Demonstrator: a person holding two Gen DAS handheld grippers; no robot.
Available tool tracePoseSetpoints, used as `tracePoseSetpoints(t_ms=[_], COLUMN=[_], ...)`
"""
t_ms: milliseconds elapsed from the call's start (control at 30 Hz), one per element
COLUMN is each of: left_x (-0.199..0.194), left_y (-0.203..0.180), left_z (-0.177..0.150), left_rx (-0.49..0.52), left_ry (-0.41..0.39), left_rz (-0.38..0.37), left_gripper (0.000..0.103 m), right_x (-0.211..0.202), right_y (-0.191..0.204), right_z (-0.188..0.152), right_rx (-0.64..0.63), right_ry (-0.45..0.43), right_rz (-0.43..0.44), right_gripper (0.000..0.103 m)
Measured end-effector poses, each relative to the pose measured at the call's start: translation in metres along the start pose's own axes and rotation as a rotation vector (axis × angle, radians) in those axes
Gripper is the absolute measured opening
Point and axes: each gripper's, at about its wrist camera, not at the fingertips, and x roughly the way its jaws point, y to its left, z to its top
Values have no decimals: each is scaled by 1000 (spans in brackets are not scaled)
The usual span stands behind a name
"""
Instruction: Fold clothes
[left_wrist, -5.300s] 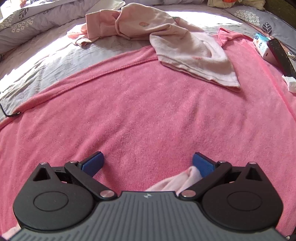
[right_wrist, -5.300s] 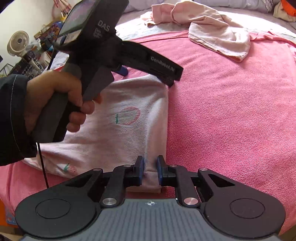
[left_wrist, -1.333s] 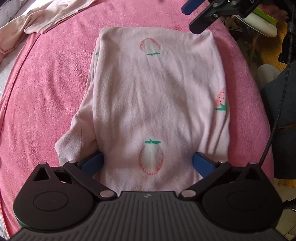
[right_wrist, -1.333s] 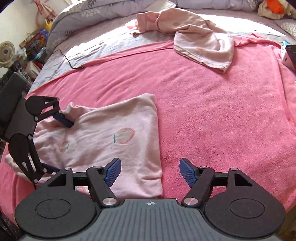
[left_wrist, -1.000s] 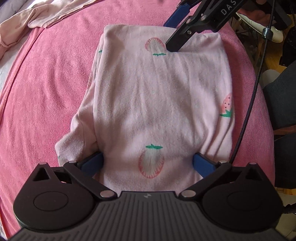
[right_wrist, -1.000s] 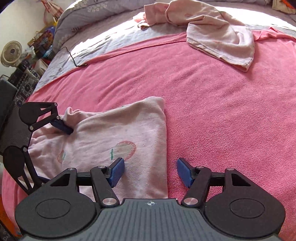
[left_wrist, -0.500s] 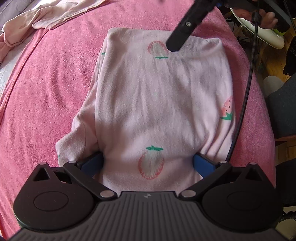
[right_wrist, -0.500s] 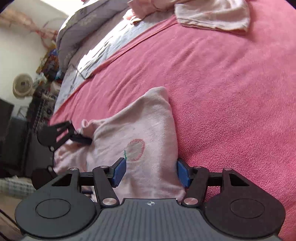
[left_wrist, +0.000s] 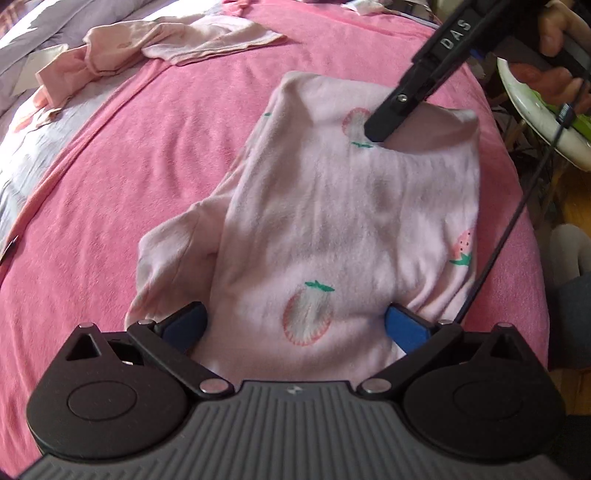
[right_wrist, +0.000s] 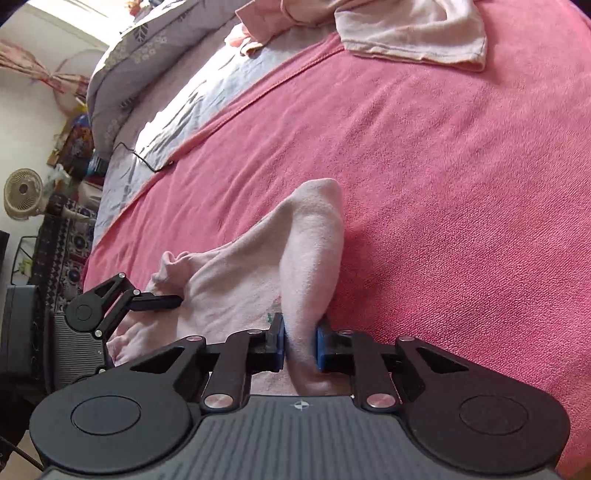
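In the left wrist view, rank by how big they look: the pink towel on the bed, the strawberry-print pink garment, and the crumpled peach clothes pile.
1. Pink terry towel, largest.
2. Pale pink strawberry-print garment.
3. Crumpled peach clothes pile, smallest, though it lies farthest from the camera, so its true size against the garment is uncertain.

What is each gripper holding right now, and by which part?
The right gripper pinches the far edge of the strawberry-print garment. The left gripper is open, straddling its near end, holding nothing.

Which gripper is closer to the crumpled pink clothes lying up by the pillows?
Right. The right gripper, shut on the strawberry garment, holds its end that faces the crumpled clothes; the left gripper is open at the garment's opposite end, farther away.
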Motion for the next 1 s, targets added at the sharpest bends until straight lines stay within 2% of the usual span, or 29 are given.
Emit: tracePoseSetpoints(t_ms=[100,167,233,333,400,500,567,733,833,867,933,967,1000], left_x=[-39,-72,-116,-163,-187,-219,-226,-246,-250,-251,-251,-249,-246], left_y=[0,0,7,19,28,26,23,6,-2,-4,-8,-8,-8], left_z=[-10,-32,-66,-123,-169,-234,-263,-318,-334,-338,-343,-344,-344], left_rx=[-186,-352,-545,-797,-970,-1131,-1194,-1296,-1313,-1316,-1321,-1327,-1335], left_ry=[-80,-158,-234,-302,-319,-295,-270,-238,-233,-232,-238,-244,-248], left_rz=[107,145,191,274,336,391,421,458,447,442,429,421,413], left_gripper=[102,102,103,103,103,103,103,103,103,103,103,103,103], right_x=[-15,-25,-29,-20,-6,22,42,82,85,79,69,67,70], right_y=[34,58,90,141,179,230,265,328,342,341,340,335,330], right_z=[-6,-9,-14,-27,-37,-56,-74,-116,-132,-140,-154,-159,-161], right_rx=[-54,-88,-124,-178,-226,-302,-355,-486,-526,-563,-638,-687,-713], right_ry=[-43,-70,-89,-85,-72,-54,-54,-51,-91,-157,-288,-330,-325], right_rz=[-5,1,13,18,16,-4,-19,-33,-89,-171,-336,-410,-453], right_gripper=[17,17,17,17,17,15,8,8,8,9,21,25,33])
